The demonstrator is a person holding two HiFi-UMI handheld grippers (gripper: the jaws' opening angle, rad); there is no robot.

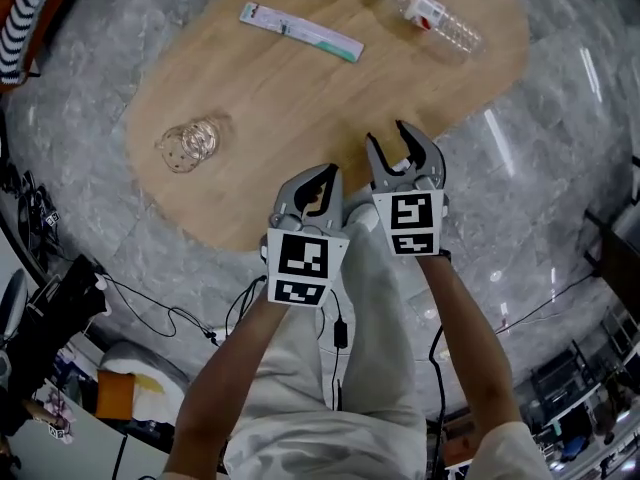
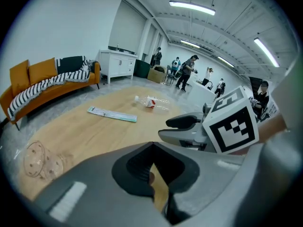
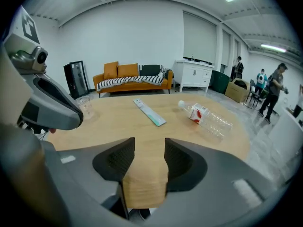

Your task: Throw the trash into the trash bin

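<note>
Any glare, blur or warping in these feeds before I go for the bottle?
Head view: sharp and evenly lit; bright streaks of glare on the floor, and the clear cup is faint against the table. Both gripper views: fisheye warping, dark corners; the bottle reads clearly in the right gripper view.

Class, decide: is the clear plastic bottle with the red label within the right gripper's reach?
Probably yes: the right gripper, open and empty, faces the clear plastic bottle across bare wooden table; nothing stands between.
</note>
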